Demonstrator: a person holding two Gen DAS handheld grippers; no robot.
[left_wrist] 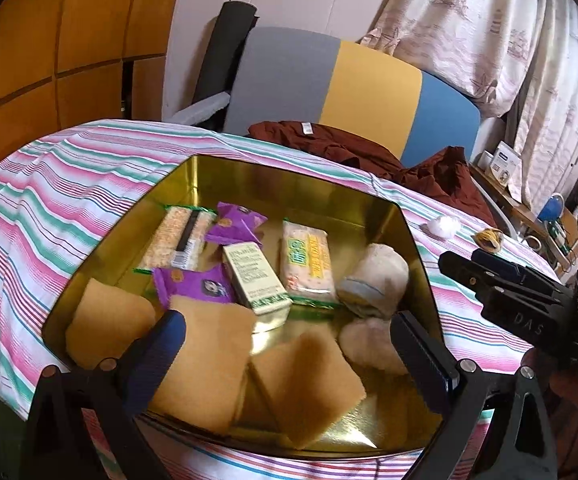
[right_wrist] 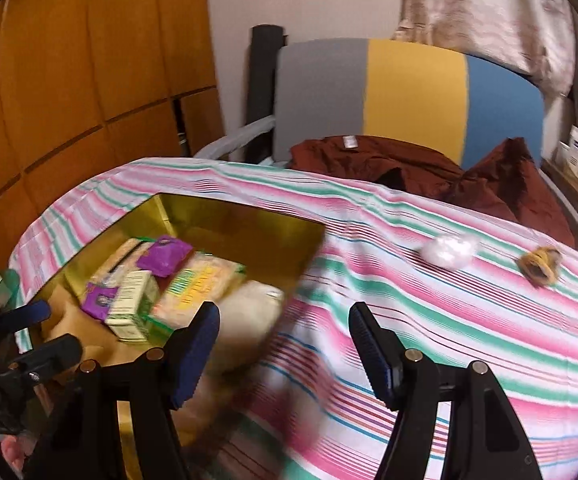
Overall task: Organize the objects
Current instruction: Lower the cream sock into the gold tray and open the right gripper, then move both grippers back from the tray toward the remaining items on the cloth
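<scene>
A gold tin (left_wrist: 193, 184) sits on the table under a striped cloth (left_wrist: 49, 208), holding 2 cracker packs (left_wrist: 309, 268), purple sachets (left_wrist: 235, 226), a small green box (left_wrist: 255, 276), tan sponges (left_wrist: 205, 360) and a rolled sock (left_wrist: 377, 280); the left hand-held gripper (left_wrist: 289, 340) hangs over the tin, released, nothing between its fingers; the right hand-held gripper (right_wrist: 285, 332) is also released, above the tin's edge; a white wad (right_wrist: 447, 250) and rubber bands (right_wrist: 539, 266) lie apart on the cloth.
</scene>
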